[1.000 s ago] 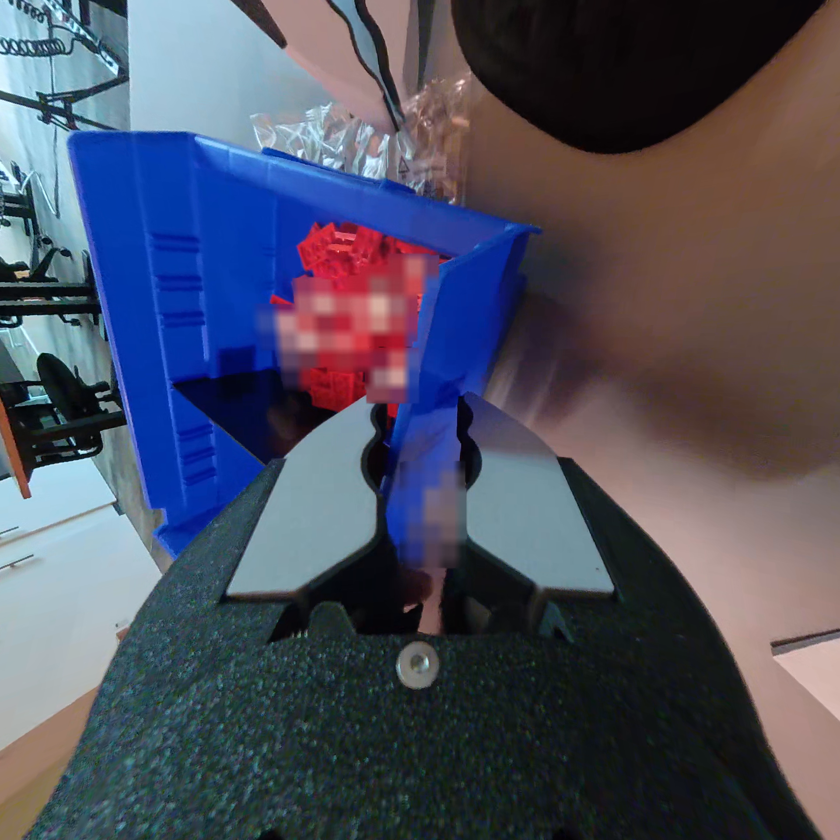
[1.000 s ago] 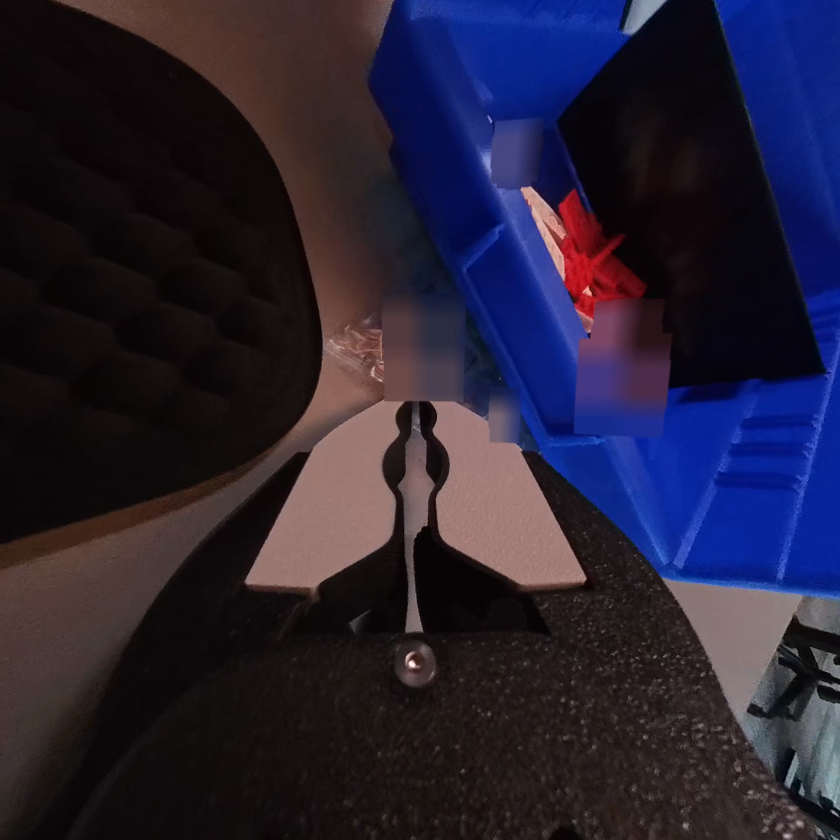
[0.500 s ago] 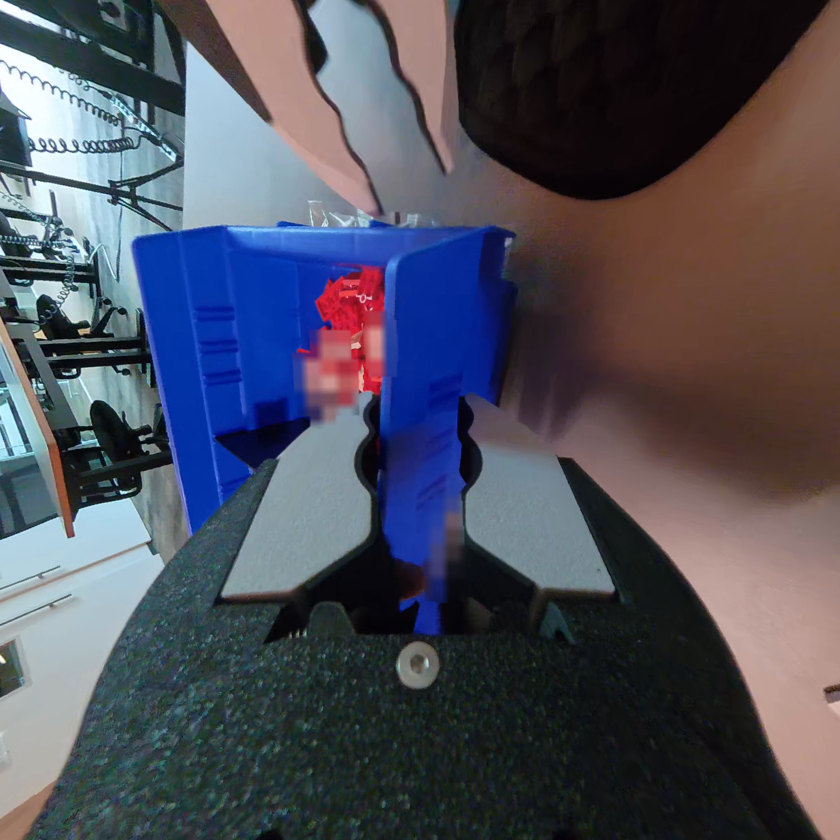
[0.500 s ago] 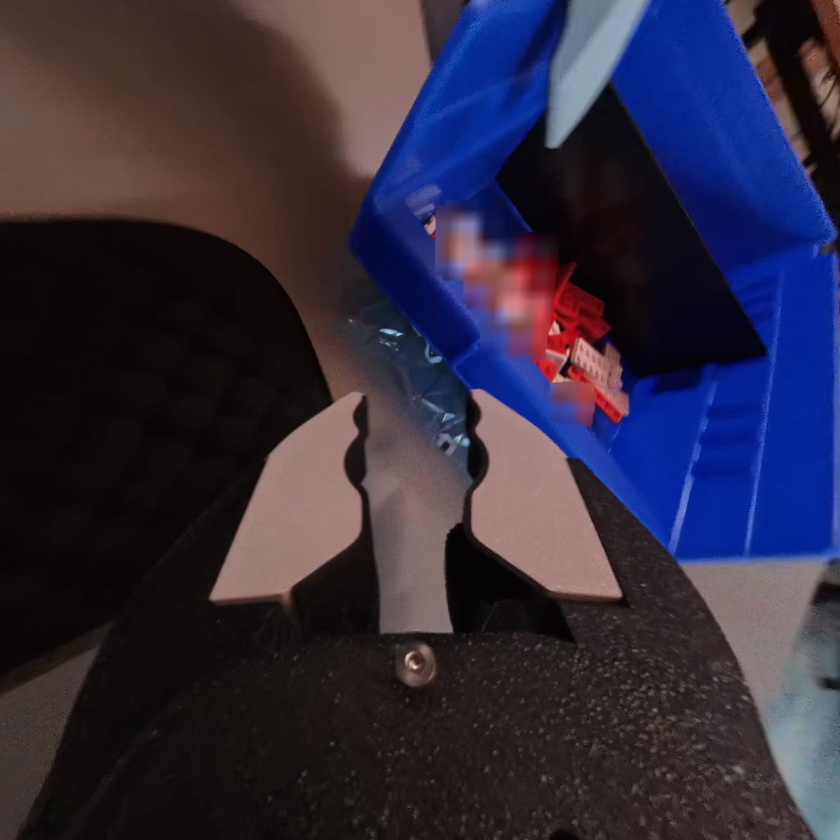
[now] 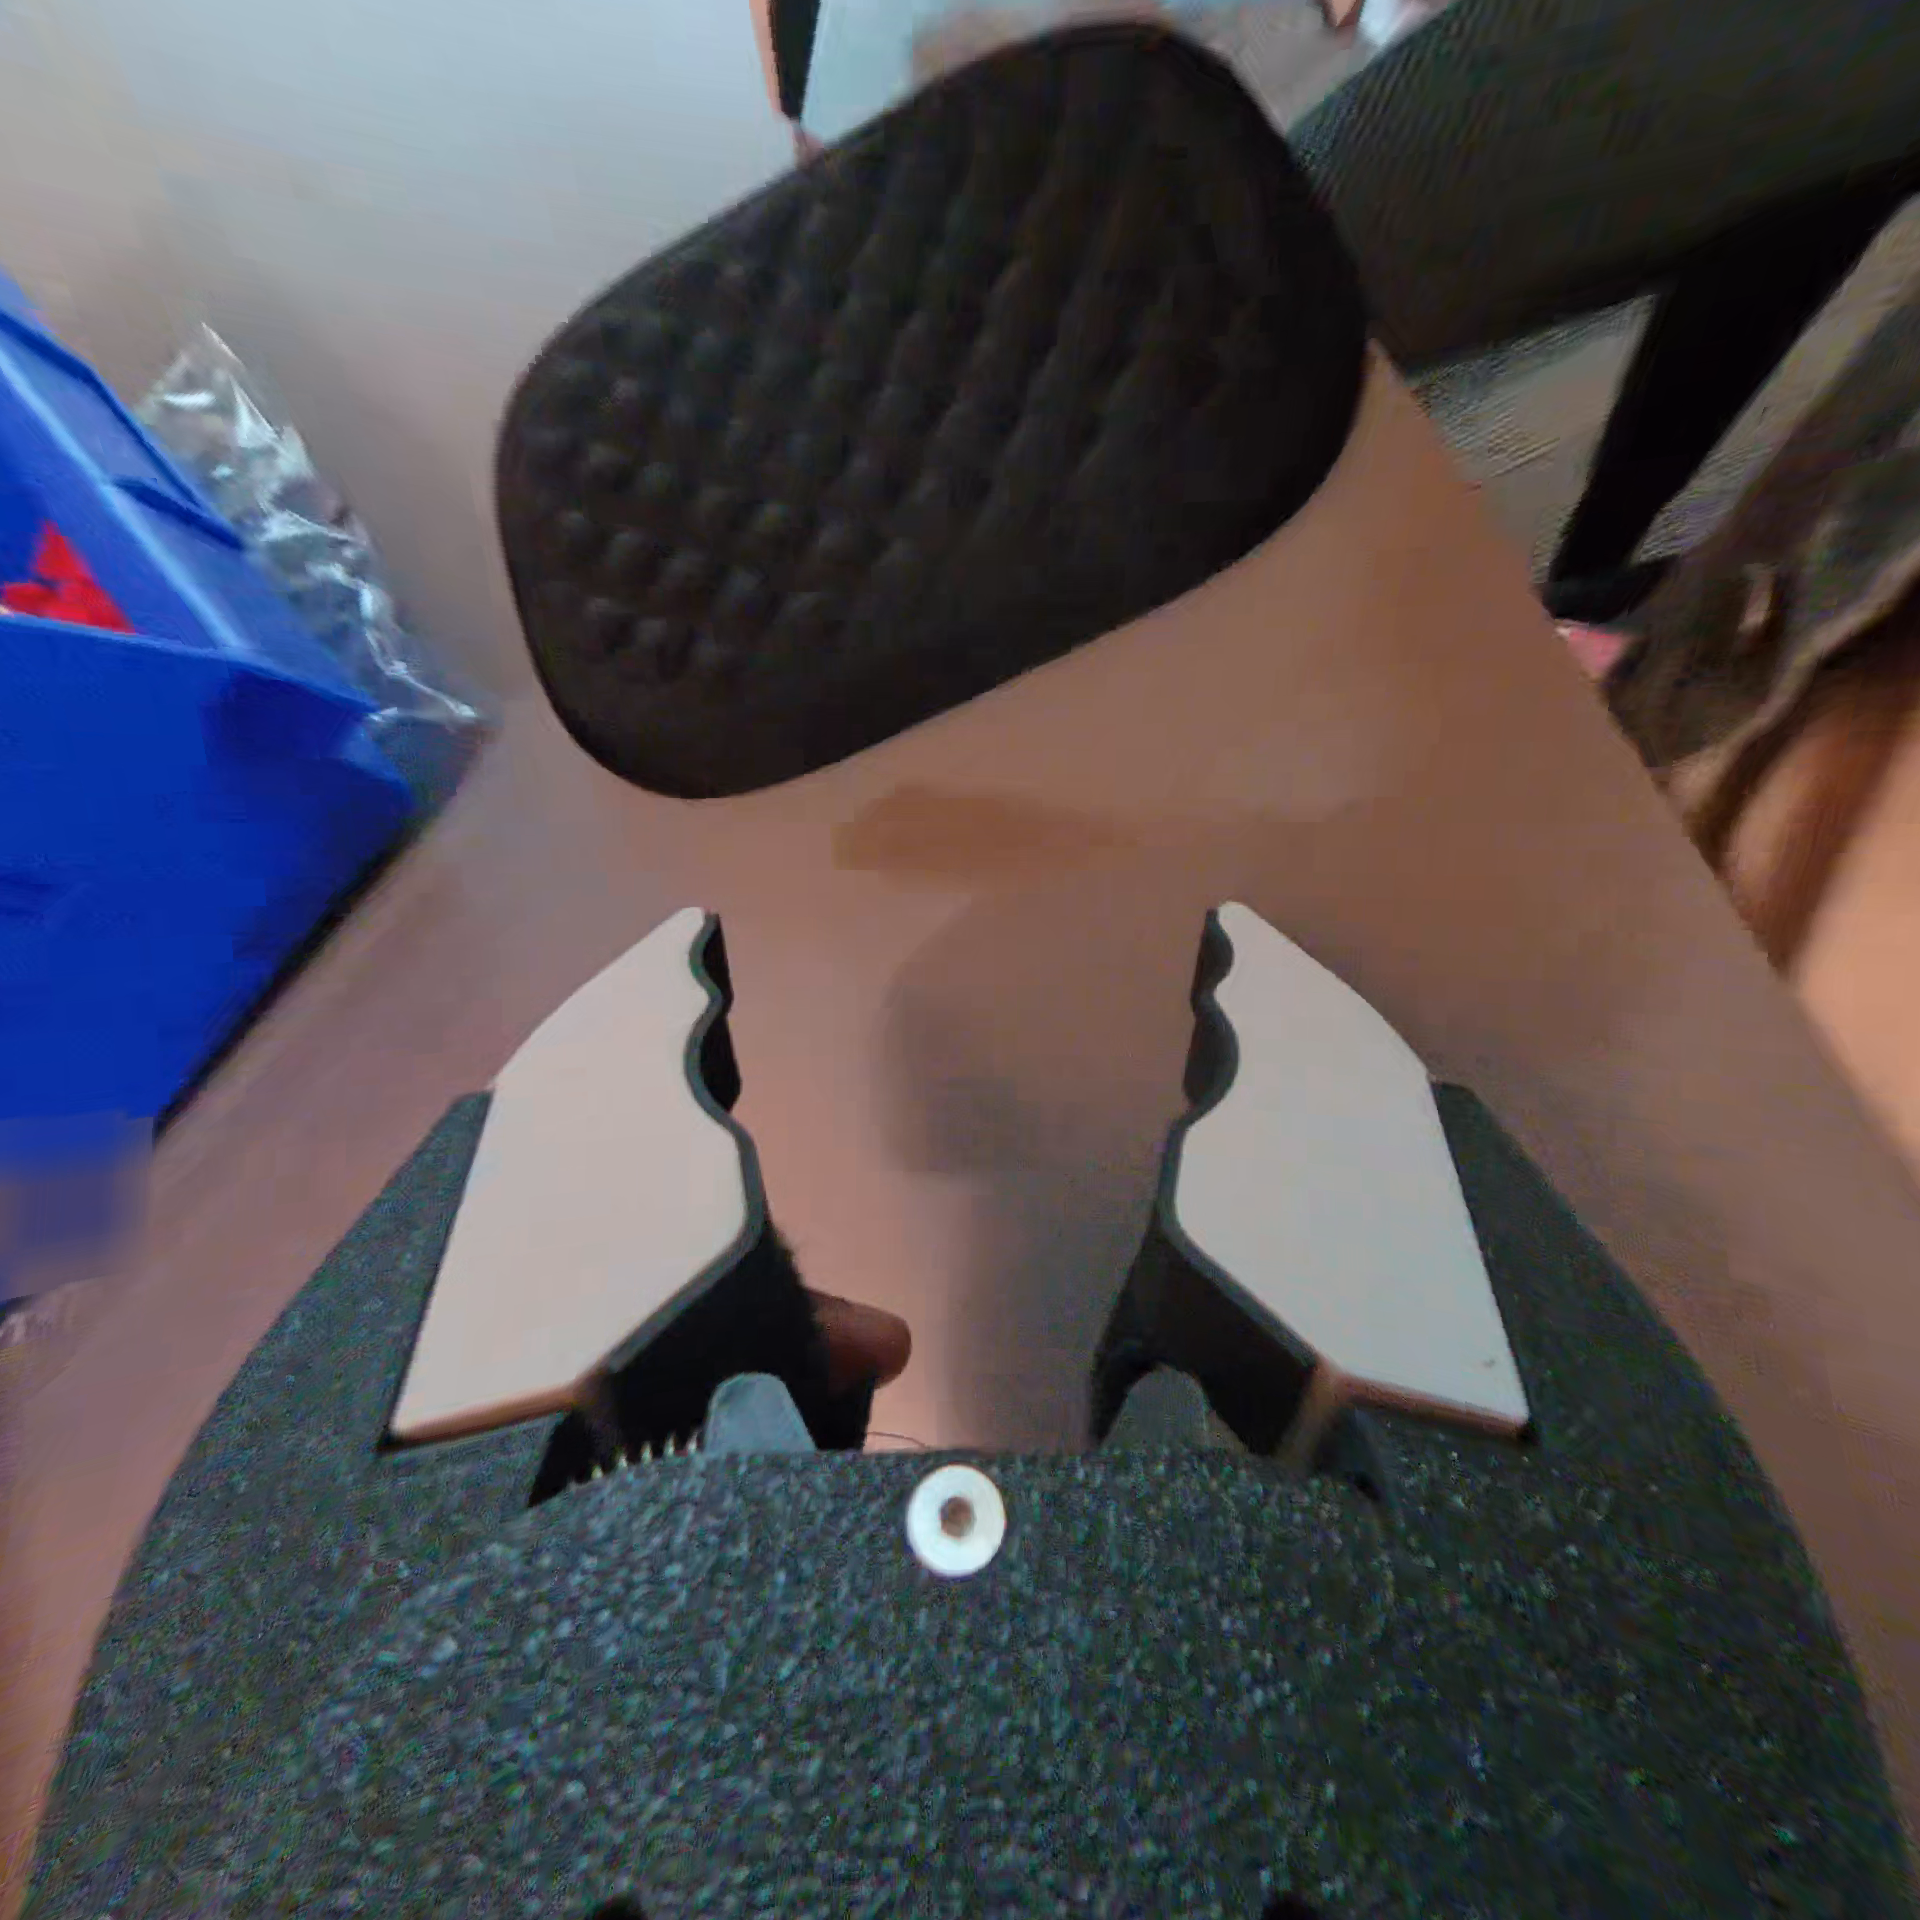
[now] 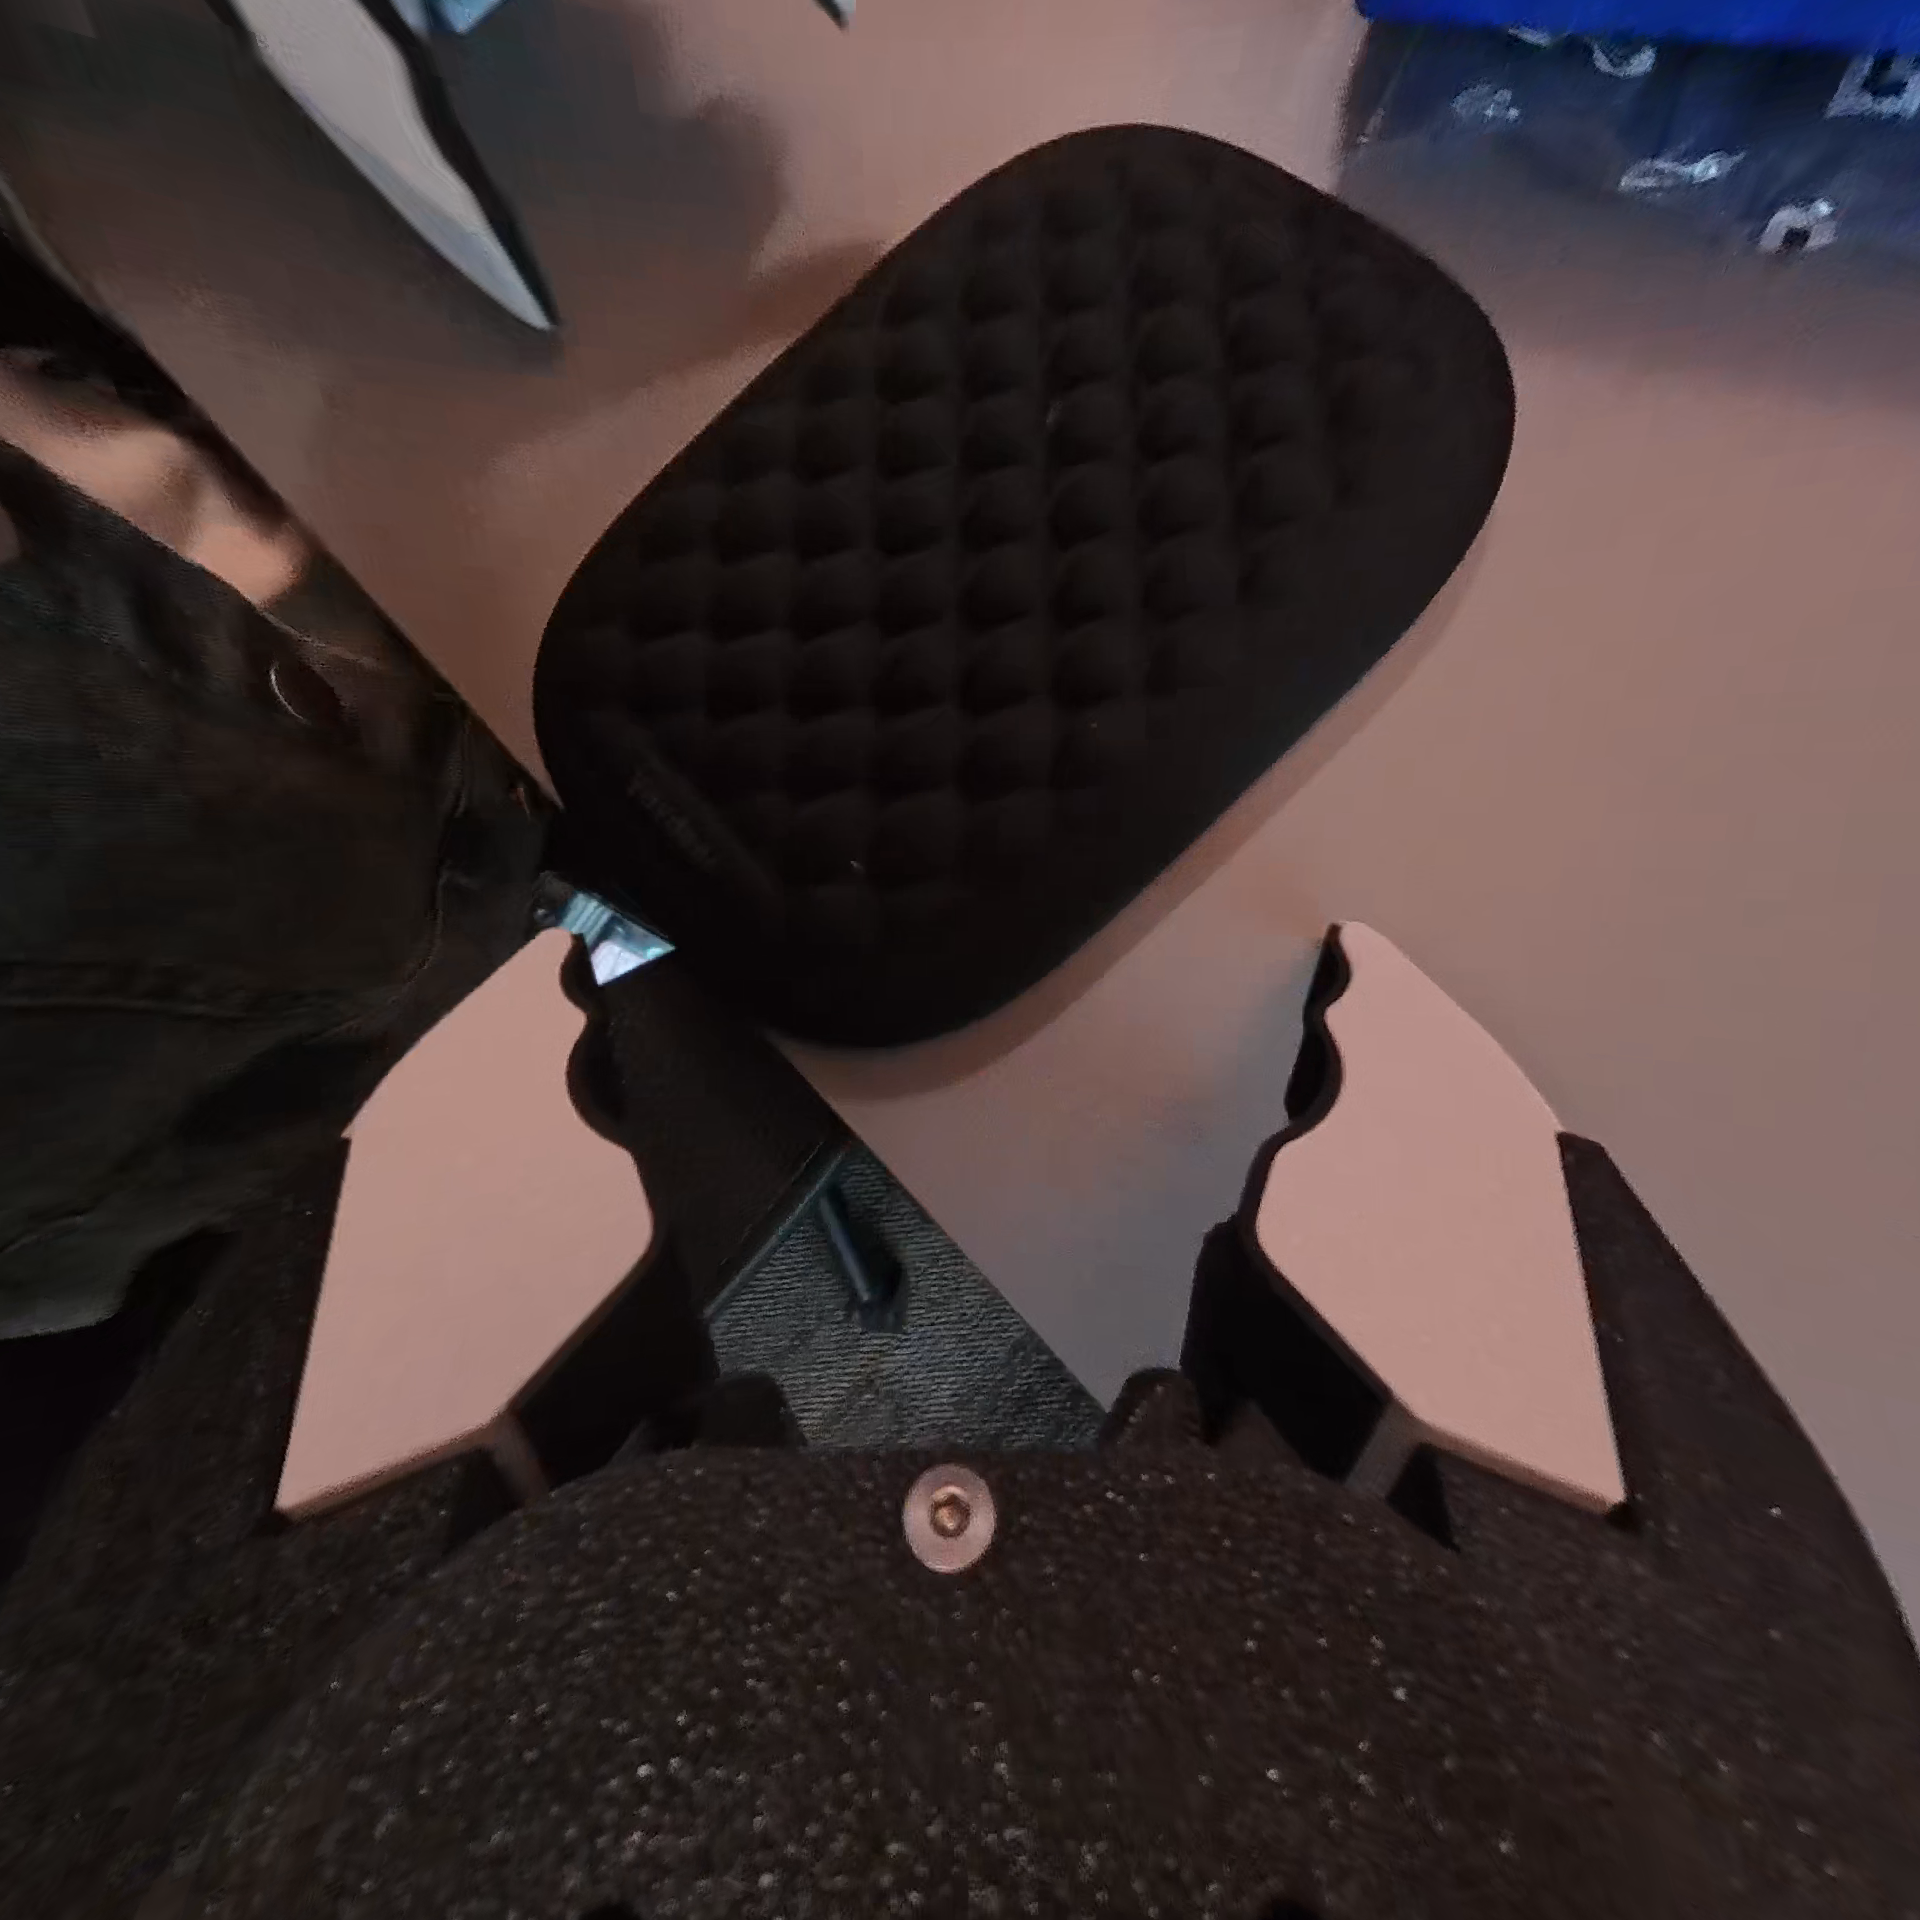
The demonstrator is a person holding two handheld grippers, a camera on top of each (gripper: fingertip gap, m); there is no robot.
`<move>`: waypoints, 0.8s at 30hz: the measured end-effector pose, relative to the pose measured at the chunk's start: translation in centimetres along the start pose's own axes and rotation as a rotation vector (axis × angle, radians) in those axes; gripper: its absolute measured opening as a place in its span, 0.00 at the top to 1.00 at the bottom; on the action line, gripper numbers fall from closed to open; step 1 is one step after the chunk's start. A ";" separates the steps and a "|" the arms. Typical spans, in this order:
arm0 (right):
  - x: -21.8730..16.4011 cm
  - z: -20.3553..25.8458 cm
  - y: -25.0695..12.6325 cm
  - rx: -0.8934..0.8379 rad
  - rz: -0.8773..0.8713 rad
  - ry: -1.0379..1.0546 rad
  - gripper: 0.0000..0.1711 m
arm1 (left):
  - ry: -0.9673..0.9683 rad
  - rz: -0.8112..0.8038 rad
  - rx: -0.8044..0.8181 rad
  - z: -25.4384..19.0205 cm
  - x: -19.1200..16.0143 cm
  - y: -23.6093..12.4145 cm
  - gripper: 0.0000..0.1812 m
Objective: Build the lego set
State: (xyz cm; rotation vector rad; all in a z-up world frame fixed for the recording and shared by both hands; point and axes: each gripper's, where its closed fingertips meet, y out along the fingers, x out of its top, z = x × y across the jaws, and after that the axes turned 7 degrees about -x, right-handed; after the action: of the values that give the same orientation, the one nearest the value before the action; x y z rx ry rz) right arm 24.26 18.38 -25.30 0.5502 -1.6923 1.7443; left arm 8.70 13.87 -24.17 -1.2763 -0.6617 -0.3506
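Observation:
A blue plastic bin (image 5: 156, 831) stands at the left edge of the left wrist view, with red lego pieces (image 5: 62, 592) showing inside it. A sliver of the bin's blue wall (image 6: 1662, 16) shows at the top right of the right wrist view. My left gripper (image 5: 961, 925) is open and empty above the bare pinkish table (image 5: 1039, 1039). My right gripper (image 6: 951, 945) is open and empty near the table's front edge. A black dimpled foam pad (image 5: 914, 416) lies on the table ahead of both grippers; it also shows in the right wrist view (image 6: 1039, 561).
Crumpled clear plastic bags (image 5: 281, 499) lie beside the bin; some also show in the right wrist view (image 6: 1662, 135). A person in dark clothing (image 6: 208, 883) stands at the table's edge, also seen at the right of the left wrist view (image 5: 1714, 520). Grey carpet (image 6: 894, 1340) shows below the table edge. Spacing between my two grippers at the tips: around 20 cm.
My left gripper let go of the blue bin's wall, opened and swung right toward the foam pad. My right gripper opened from shut and turned away from the bin toward the pad.

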 end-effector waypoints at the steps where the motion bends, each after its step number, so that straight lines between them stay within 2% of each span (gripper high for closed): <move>1: -0.4 0.2 0.0 -0.007 0.003 -0.027 0.25 | -0.021 -0.001 0.009 -0.3 0.2 0.8 0.57; 5: -1.5 0.3 0.8 -0.121 0.034 -0.184 0.24 | -0.115 0.009 -0.025 -0.5 1.6 2.6 0.65; 7: -1.0 -0.3 1.5 -0.203 -0.005 -0.227 0.33 | -0.191 -0.014 -0.107 -1.0 2.5 3.6 0.68; 10: -0.6 0.3 1.5 -0.152 -0.082 -0.239 0.37 | -0.221 0.009 -0.113 -0.2 2.8 4.1 0.73; 14: -0.1 0.1 0.4 -0.032 -0.180 -0.103 0.39 | -0.219 0.055 -0.100 0.8 3.2 4.6 0.81; 15: -0.4 -0.6 0.1 -0.051 -0.172 -0.104 0.40 | -0.222 0.046 -0.094 1.1 3.6 5.0 0.81; 16: -0.7 -1.4 -0.2 -0.077 -0.164 -0.101 0.40 | -0.242 0.024 -0.082 1.5 4.3 5.7 0.76; 21: -3.5 -5.9 -3.4 -0.141 -0.107 -0.065 0.41 | -0.199 0.020 -0.049 4.3 8.8 9.8 0.66; 24: -5.8 -9.0 -6.0 -0.146 -0.072 -0.065 0.41 | -0.163 0.021 -0.074 5.4 11.9 12.6 0.65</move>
State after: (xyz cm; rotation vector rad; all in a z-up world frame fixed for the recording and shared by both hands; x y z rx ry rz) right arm 33.70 26.18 -25.69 0.6000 -1.8053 1.5535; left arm 23.81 23.86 -25.47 -1.3916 -0.7786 -0.2571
